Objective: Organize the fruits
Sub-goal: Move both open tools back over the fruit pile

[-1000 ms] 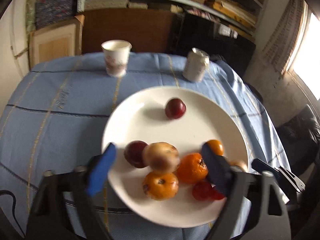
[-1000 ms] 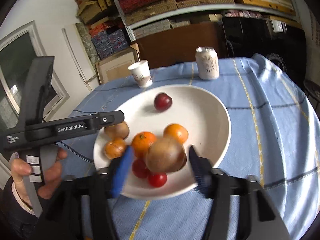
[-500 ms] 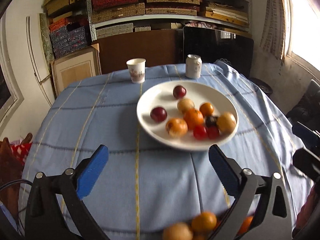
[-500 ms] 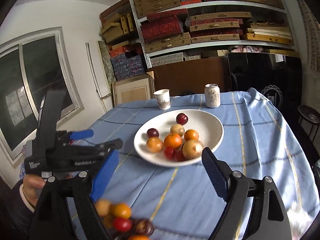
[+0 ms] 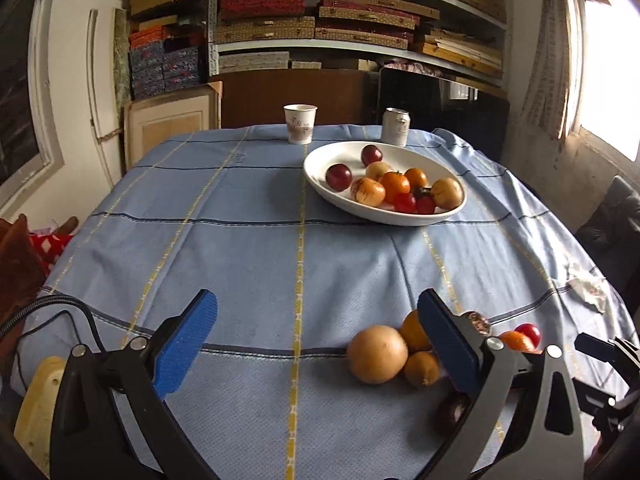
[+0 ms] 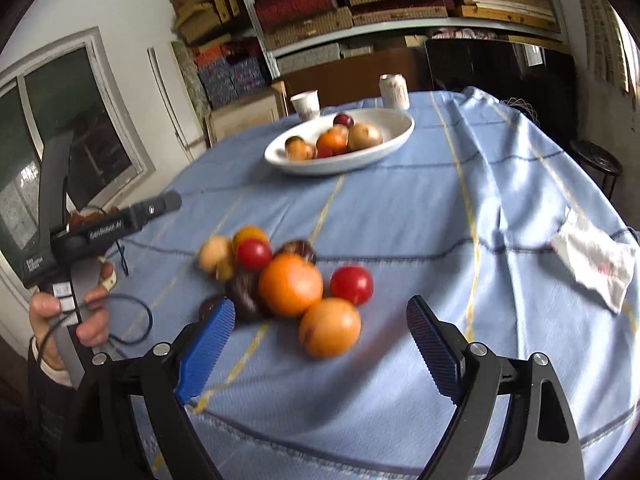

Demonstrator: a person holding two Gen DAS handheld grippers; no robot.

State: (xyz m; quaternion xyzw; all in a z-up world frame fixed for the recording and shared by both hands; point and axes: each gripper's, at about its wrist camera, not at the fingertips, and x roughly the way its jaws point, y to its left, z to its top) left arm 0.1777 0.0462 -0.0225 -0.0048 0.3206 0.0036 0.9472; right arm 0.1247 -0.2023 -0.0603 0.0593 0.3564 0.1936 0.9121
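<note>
A white plate (image 5: pixel 320 164) at the far side of the blue cloth holds several fruits: dark red plums, oranges, tan ones and red tomatoes. A loose pile lies near the front edge, with a tan fruit (image 5: pixel 377 354), oranges (image 5: pixel 414 334) and a red tomato (image 5: pixel 528 332). My left gripper (image 5: pixel 316 300) is open over bare cloth, and the pile sits by its right finger. The jaws of my right gripper (image 6: pixel 320 304) are opening just short of the same pile, where a big orange (image 6: pixel 290 284) and a yellow-orange fruit (image 6: pixel 330 332) lie; nothing is gripped.
A paper cup (image 5: pixel 300 124) and a can (image 5: pixel 395 127) stand behind the plate. A crumpled tissue (image 6: pixel 596 260) lies on the cloth at the right. A hand (image 6: pixel 60 312) holds the left gripper's handle, with a cable beside it. Shelves fill the back wall.
Both grippers have drawn back from the plate to the near side of the table. The right jaws widened and left the tan fruit on the plate. The loose pile came into view.
</note>
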